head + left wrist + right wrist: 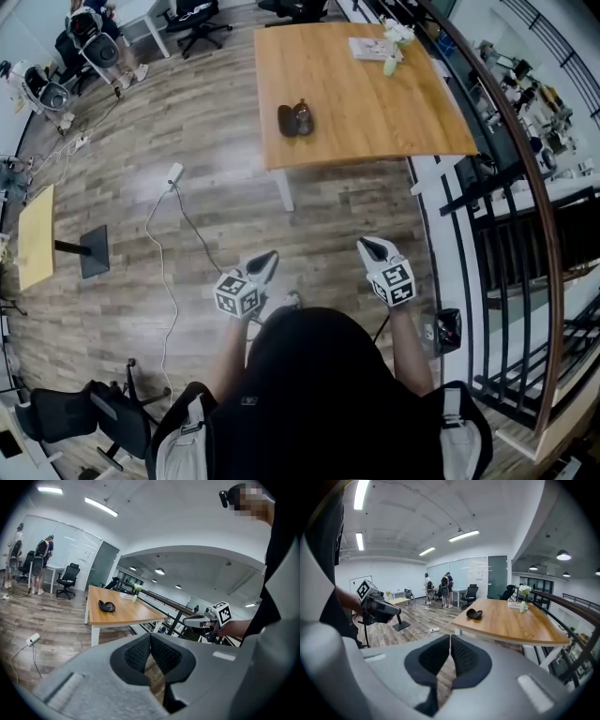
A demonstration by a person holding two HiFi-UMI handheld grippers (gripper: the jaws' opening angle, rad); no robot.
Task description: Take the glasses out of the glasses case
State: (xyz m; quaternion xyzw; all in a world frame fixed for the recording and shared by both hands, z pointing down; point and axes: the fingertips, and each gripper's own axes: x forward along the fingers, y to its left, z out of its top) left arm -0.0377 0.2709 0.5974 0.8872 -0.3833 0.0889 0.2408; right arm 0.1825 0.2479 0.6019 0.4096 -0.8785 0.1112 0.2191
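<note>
1. The left gripper [266, 263] and the right gripper [373, 248] are held side by side just in front of the person's body, above the floor. Each gripper's own view shows its jaws pressed together with nothing between them.

2. The glasses case [294, 120] lies straight ahead and well apart from both grippers, so I judge the coming move to be a walk and reach forward, not a grab.
   - In the head view it sits between the two grippers' lines, a little closer to the left one, so the left gripper looks slightly nearer.
   - It is dark and appears to be lying open, its two halves side by side, each half's long axis running roughly away from the person.
   - Whether the glasses are inside is too small to tell.

3. The case rests on a wooden table [375, 112] with white legs, near the edge that faces the person and toward the left corner. That edge gives a free approach from this side.

4. Between the person and the table is bare plank floor [328, 216]. A white power strip [174, 173] and its cable trail off to the left, clear of the straight path.

5. At the table's far end stand a small vase with white flowers [393, 49] and a book [368, 49], well apart from the case.

6. A black railing [487, 187] runs along the right. Beyond the table are office chairs [195, 17], and in the left gripper view two people [41, 563] stand by a desk at the far glass wall.
</note>
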